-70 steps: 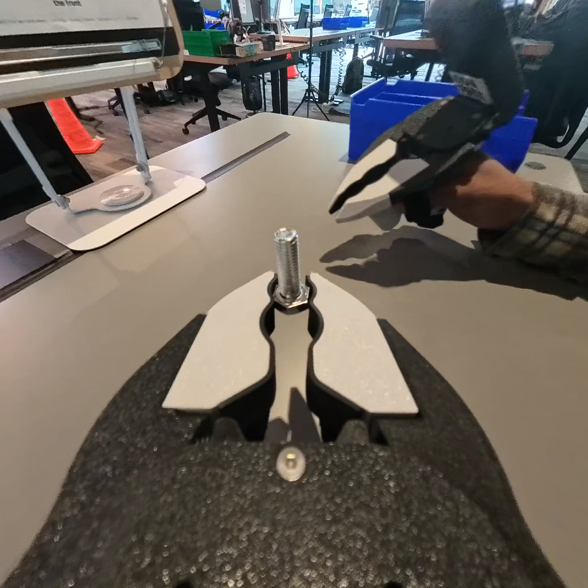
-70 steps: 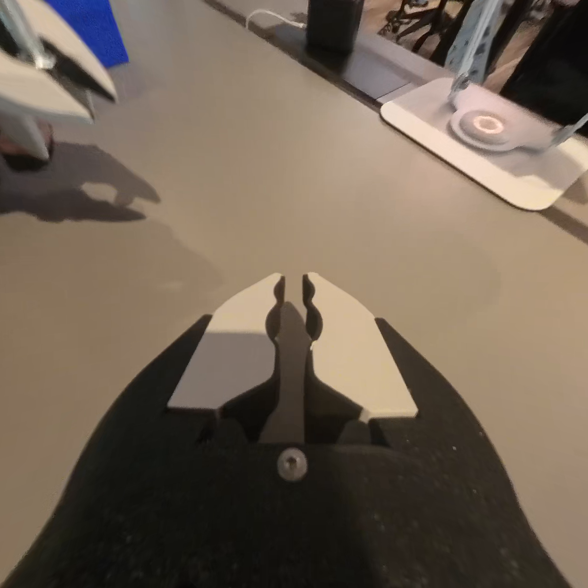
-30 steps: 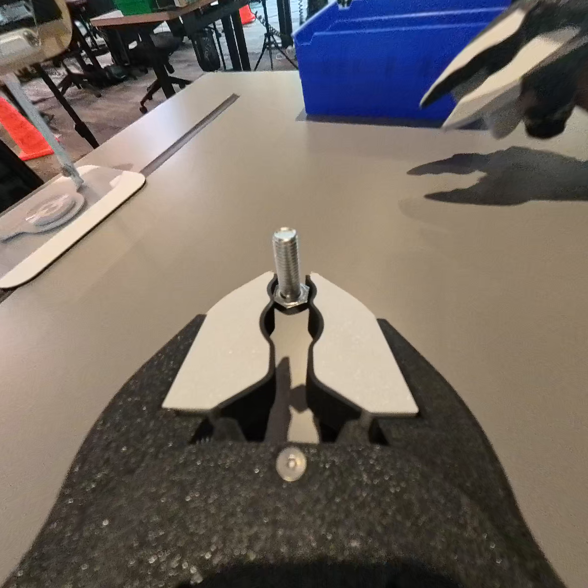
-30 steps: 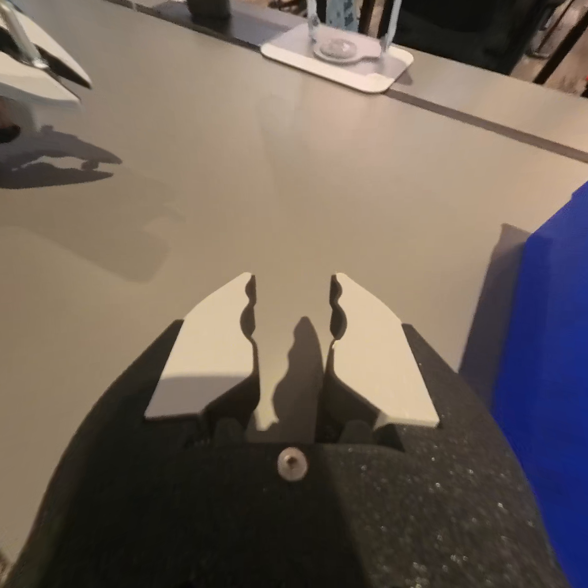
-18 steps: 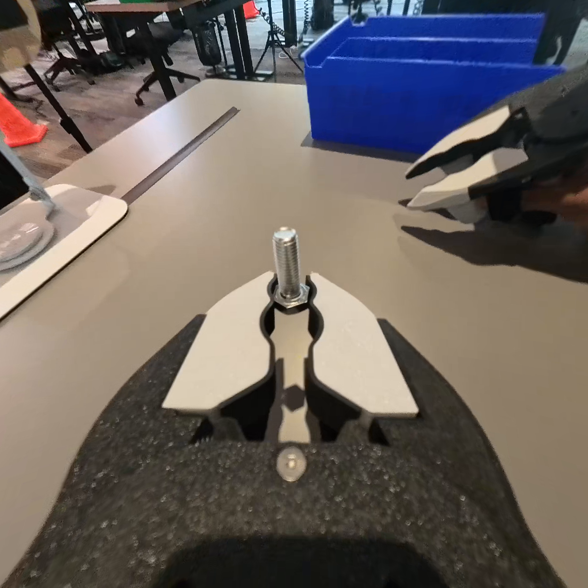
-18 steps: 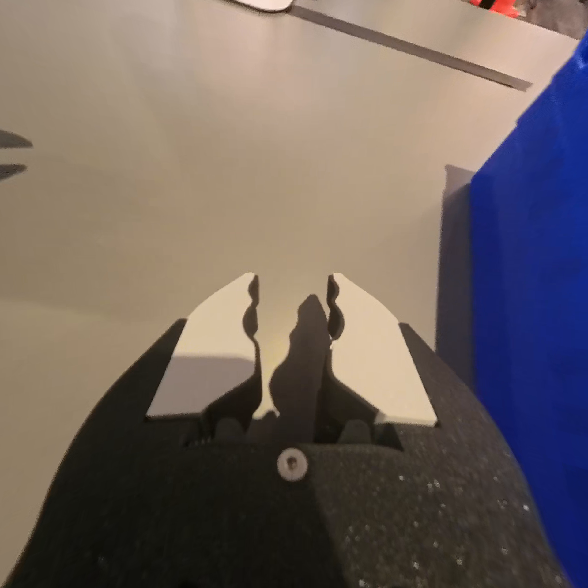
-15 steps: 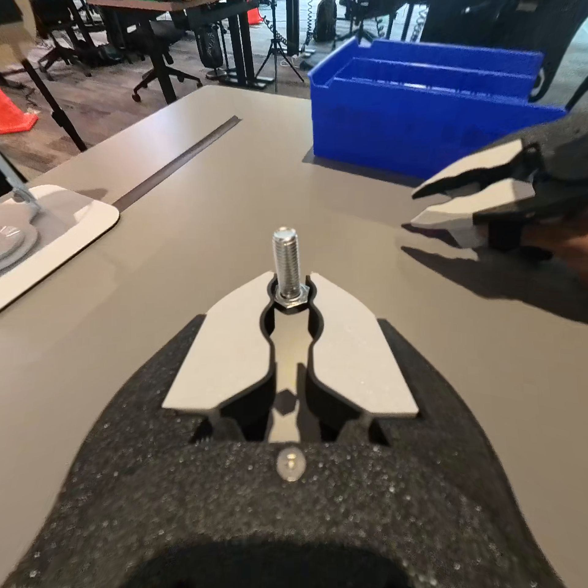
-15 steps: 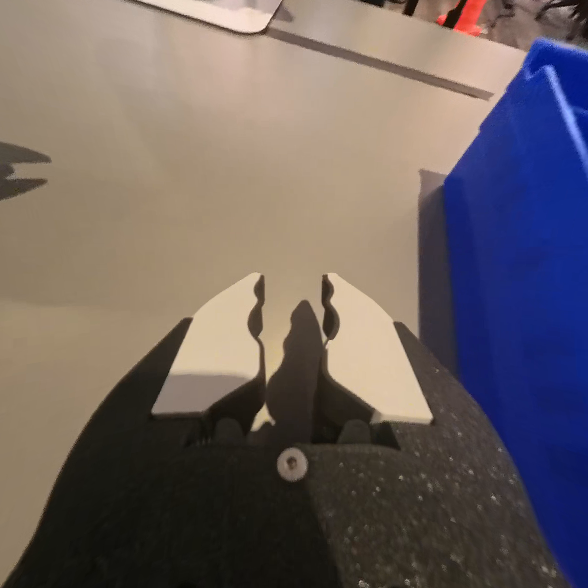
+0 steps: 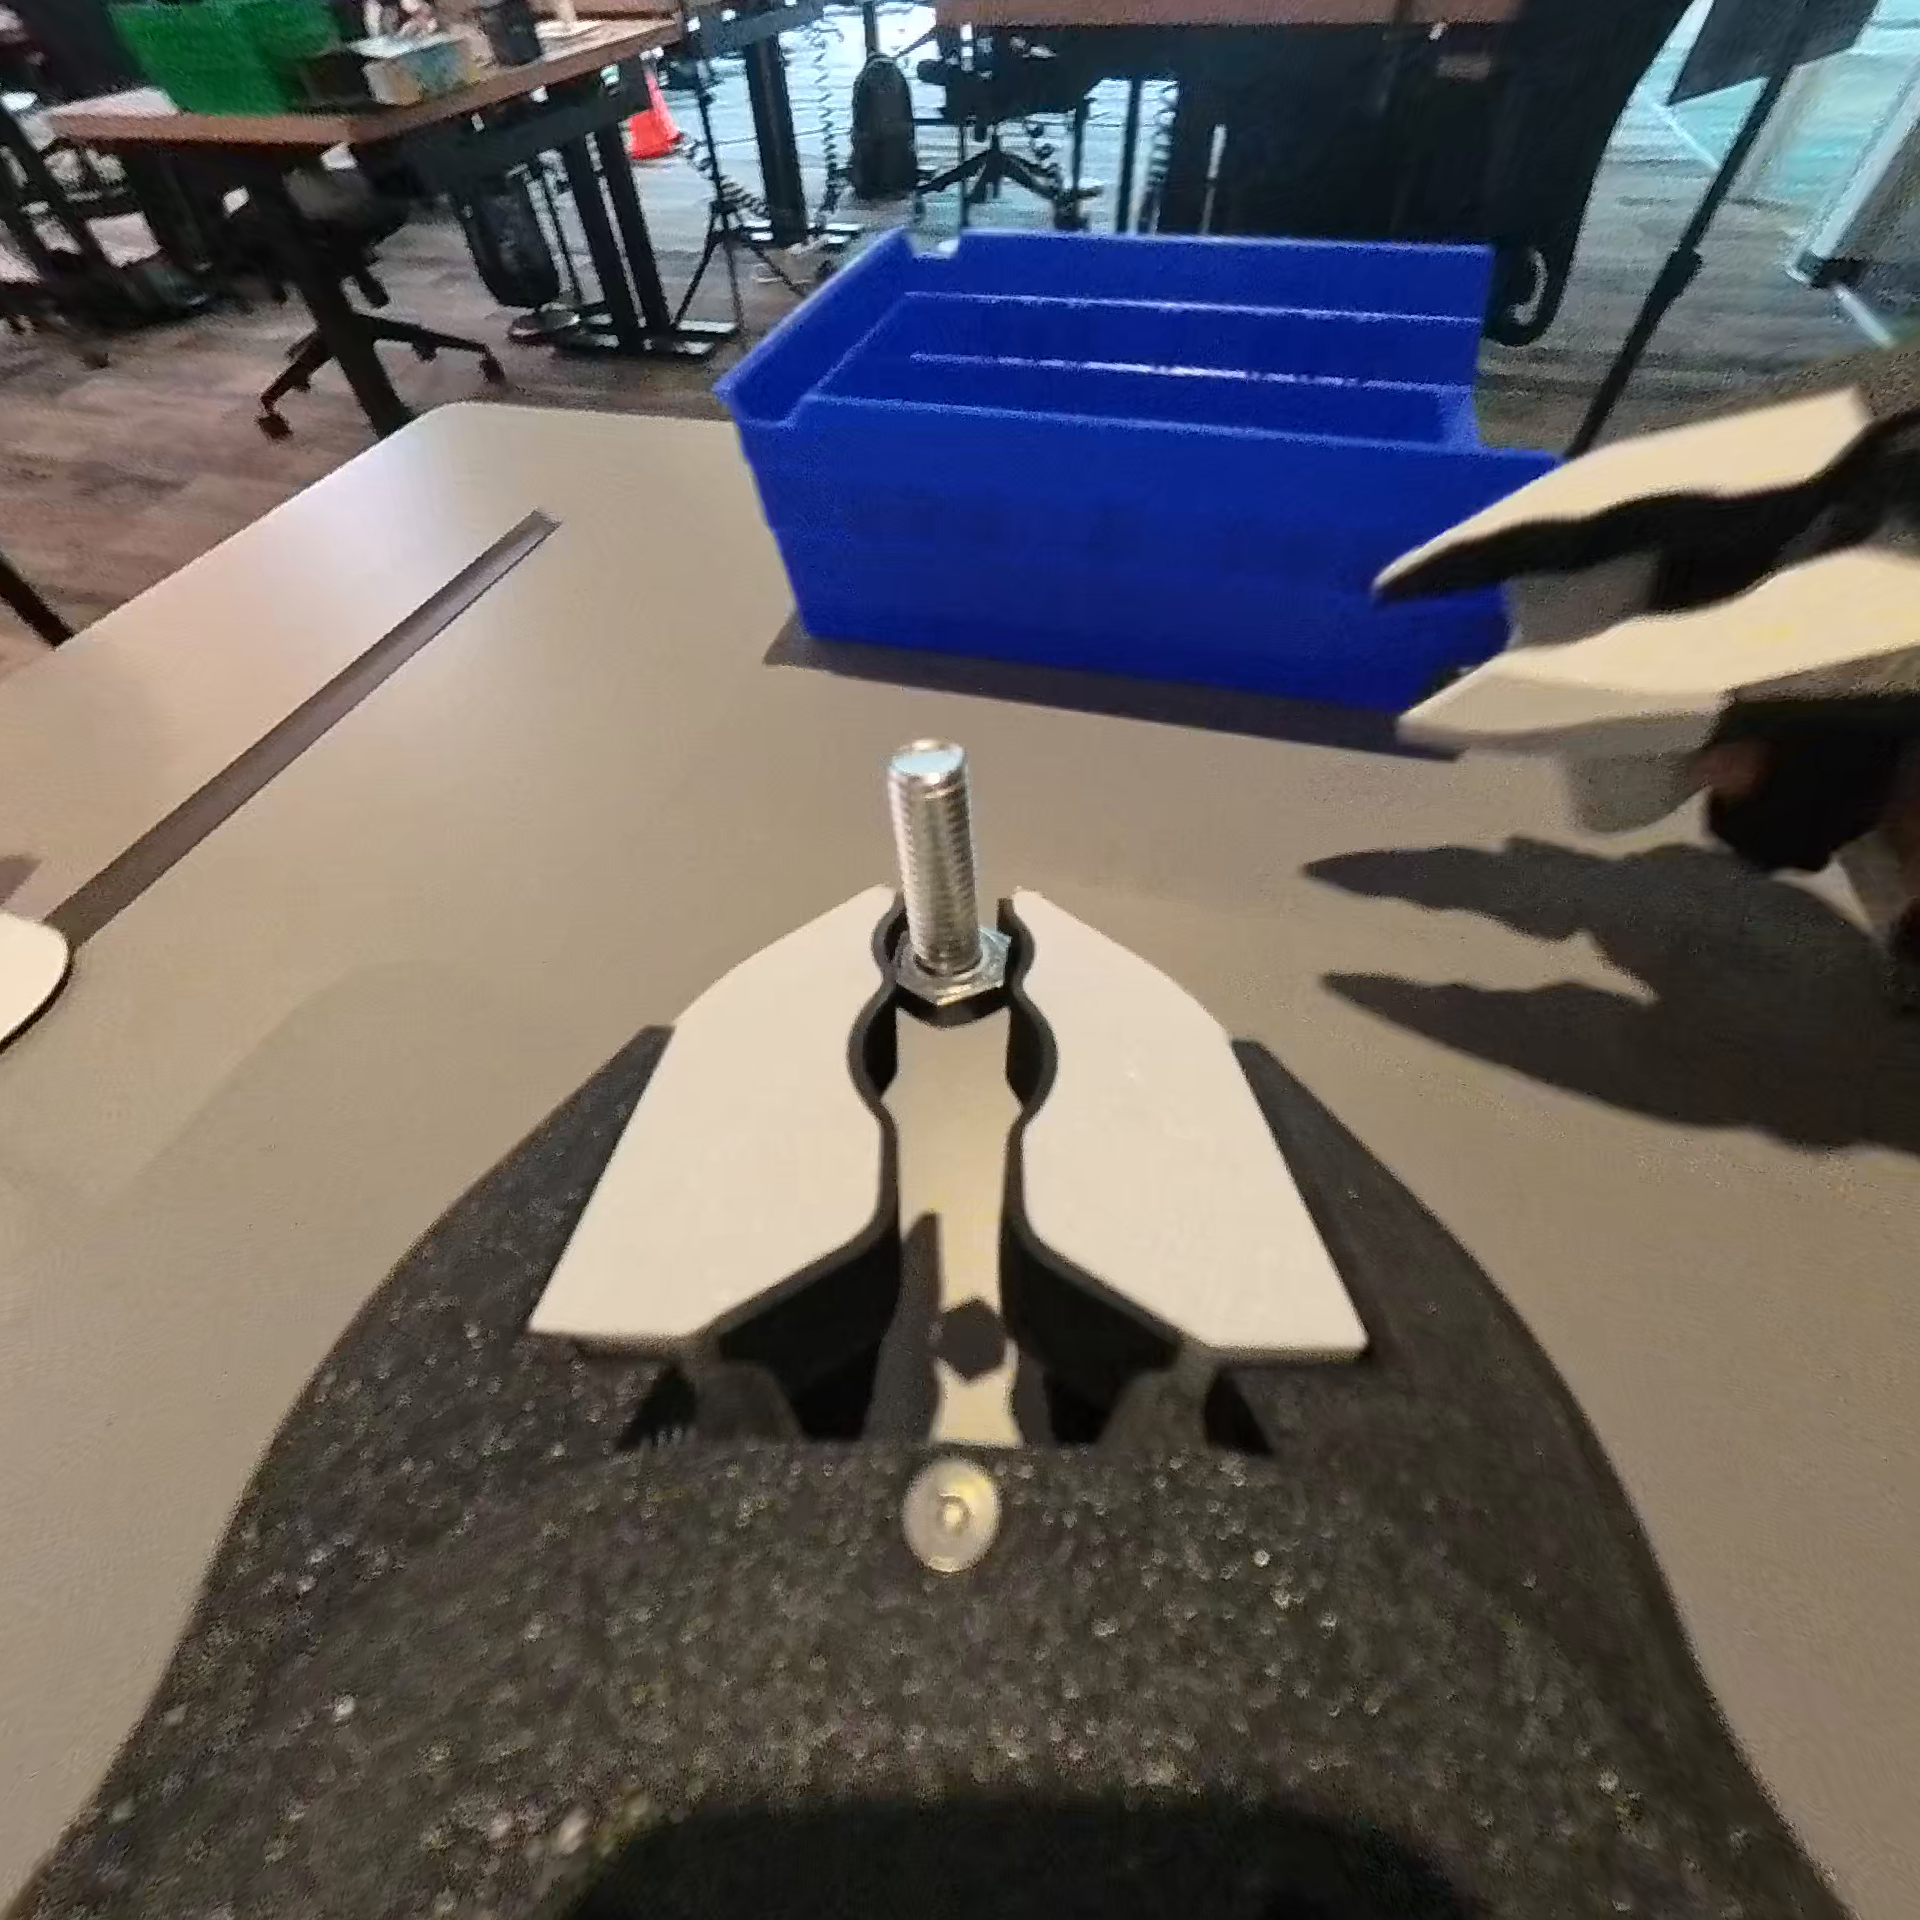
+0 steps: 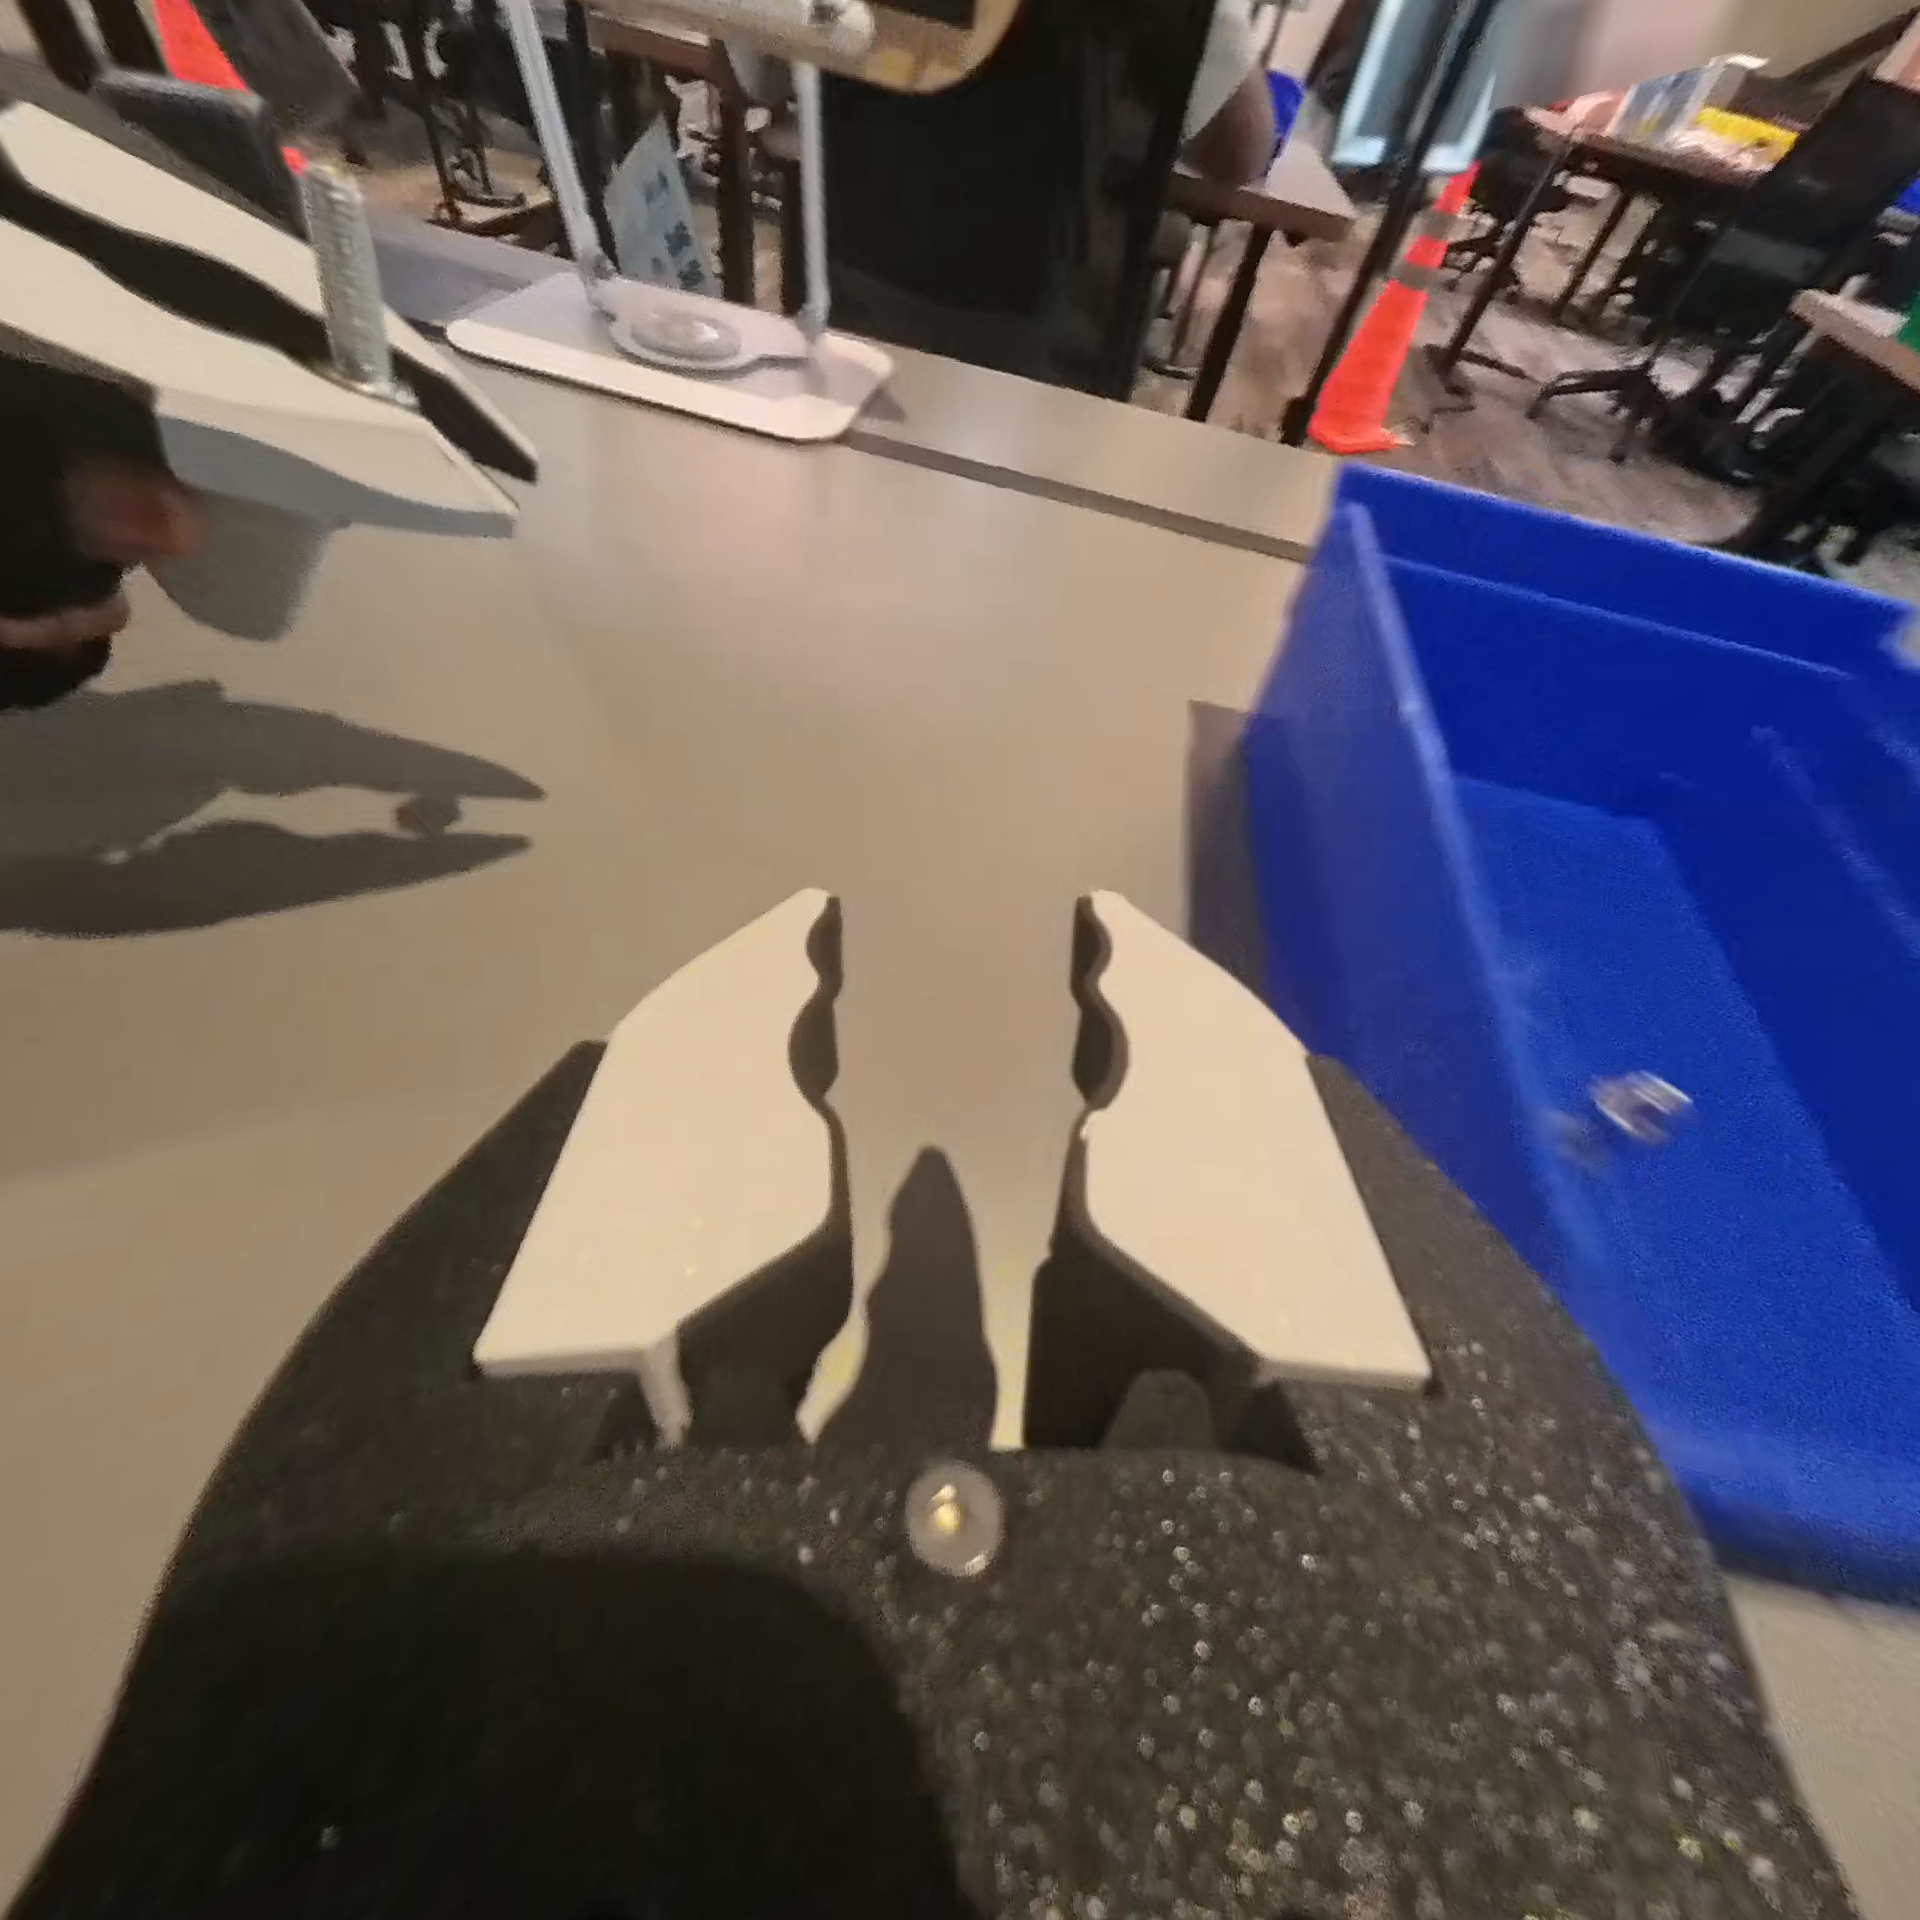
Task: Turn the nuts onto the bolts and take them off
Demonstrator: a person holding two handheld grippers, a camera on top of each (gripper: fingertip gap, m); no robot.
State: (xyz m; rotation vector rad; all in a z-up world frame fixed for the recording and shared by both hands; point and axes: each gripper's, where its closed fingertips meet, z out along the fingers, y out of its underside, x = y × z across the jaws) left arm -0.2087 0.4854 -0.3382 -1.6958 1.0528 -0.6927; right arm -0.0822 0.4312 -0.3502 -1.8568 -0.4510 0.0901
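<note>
Grey tabletop (image 9: 436,935), smooth and faintly glossy, with a dark seam strip (image 9: 301,717) running off to the left and the rounded corner of a white stand base (image 9: 26,982) at the edge. At centre the left gripper (image 9: 945,920), pale flat fingers with scalloped inner edges set in a pebbly black foam body, is closed on a hexagonal steel nut (image 9: 948,977) pinched at its tips. A threaded silver bolt (image 9: 932,842) stands upright through that nut, clear of the table. Beyond it sits a glossy blue plastic bin (image 9: 1122,561), rectangular, with a stepped rim. Farther right the right gripper (image 9: 1397,660) hovers above the table, jaws parted with nothing between them, throwing a forked shadow.

From the right wrist view, the left gripper (image 10: 499,468) shows at far left with the bolt (image 10: 348,281) sticking up from it; the right gripper (image 10: 951,909) gapes over bare table, the bin (image 10: 1382,831) just to its right, and a small blurred metallic piece (image 10: 1642,1107) lies inside the bin. An orange cone (image 10: 1371,353) stands on the floor behind.

Half a second ago the right gripper's fingers stood closer together and it pointed down at the table by the bin wall; now the gap is wider and the view is raised, taking in the bin's inside. The left grip on the nut is unchanged.
</note>
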